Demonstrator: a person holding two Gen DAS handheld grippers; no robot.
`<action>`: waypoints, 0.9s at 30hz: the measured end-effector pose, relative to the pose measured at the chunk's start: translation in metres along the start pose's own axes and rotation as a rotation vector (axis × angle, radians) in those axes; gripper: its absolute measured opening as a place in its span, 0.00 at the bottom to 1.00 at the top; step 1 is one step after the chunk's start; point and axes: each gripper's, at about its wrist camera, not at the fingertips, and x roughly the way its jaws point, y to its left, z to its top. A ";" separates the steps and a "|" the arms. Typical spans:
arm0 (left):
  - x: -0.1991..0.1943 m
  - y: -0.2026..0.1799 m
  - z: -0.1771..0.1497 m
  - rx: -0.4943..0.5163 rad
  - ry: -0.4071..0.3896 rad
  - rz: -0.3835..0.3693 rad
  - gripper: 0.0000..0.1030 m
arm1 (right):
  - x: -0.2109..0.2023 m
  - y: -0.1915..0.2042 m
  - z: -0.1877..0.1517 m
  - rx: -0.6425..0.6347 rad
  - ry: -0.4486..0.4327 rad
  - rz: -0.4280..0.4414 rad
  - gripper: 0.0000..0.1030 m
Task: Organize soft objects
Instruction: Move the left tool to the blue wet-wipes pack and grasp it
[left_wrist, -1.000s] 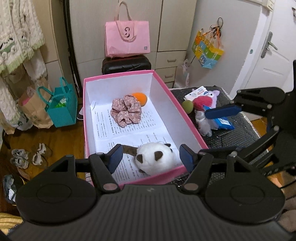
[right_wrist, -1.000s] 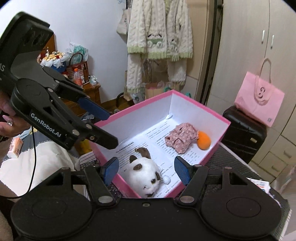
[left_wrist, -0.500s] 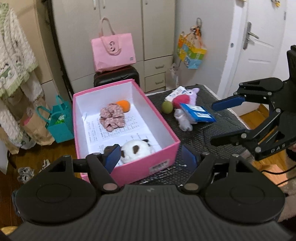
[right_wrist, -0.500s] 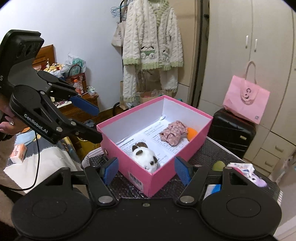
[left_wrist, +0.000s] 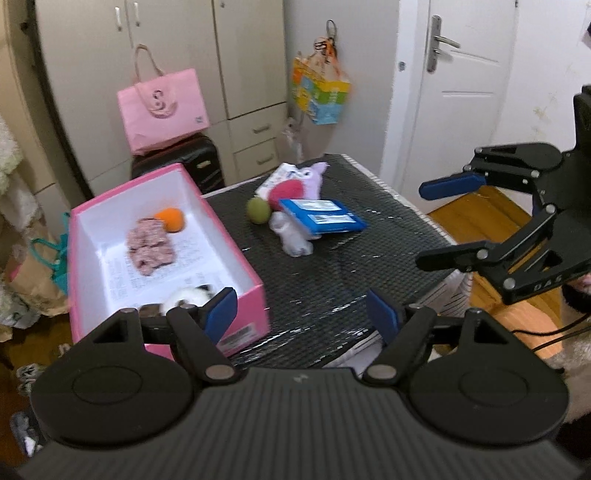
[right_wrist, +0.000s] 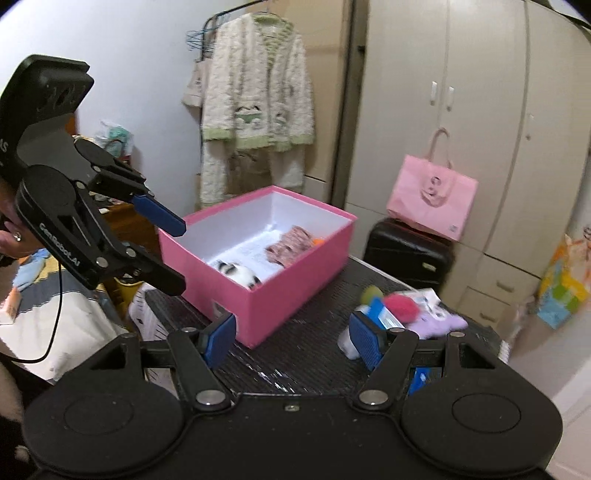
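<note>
A pink box (left_wrist: 242, 266) (right_wrist: 295, 280) stands on the left of a black mat-covered table (left_wrist: 332, 266). In it lie a pink scrunchie (left_wrist: 149, 249), an orange ball (left_wrist: 170, 220) and a white panda plush (left_wrist: 188, 295) (right_wrist: 240, 275). On the table lie a green ball (left_wrist: 258, 209), a red and purple plush (left_wrist: 299, 184) (right_wrist: 436, 321), a white soft piece (left_wrist: 291, 236) and a blue packet (left_wrist: 321, 220). My left gripper (left_wrist: 301, 314) is open and empty over the table's near edge. My right gripper (right_wrist: 291, 339) is open and empty, also back from the table.
A pink tote bag (left_wrist: 162, 107) sits on a black suitcase (left_wrist: 177, 166) behind the table, in front of wardrobe doors. A colourful bag (left_wrist: 319, 96) hangs on the wall. A door (left_wrist: 454, 92) is at the right. A knitted cardigan (right_wrist: 255, 96) hangs at the left.
Both grippers have pulled back and up from the pink box, leaving the panda plush inside. The views have swung right toward the objects on the table.
</note>
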 end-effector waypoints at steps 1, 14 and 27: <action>0.005 -0.003 0.001 0.000 -0.001 -0.009 0.74 | 0.000 -0.004 -0.004 0.012 0.004 -0.004 0.71; 0.072 -0.021 0.020 -0.046 -0.094 -0.037 0.74 | 0.023 -0.080 -0.042 0.238 0.033 0.017 0.71; 0.149 -0.017 0.042 -0.062 -0.131 0.062 0.71 | 0.087 -0.160 -0.074 0.400 -0.029 0.011 0.71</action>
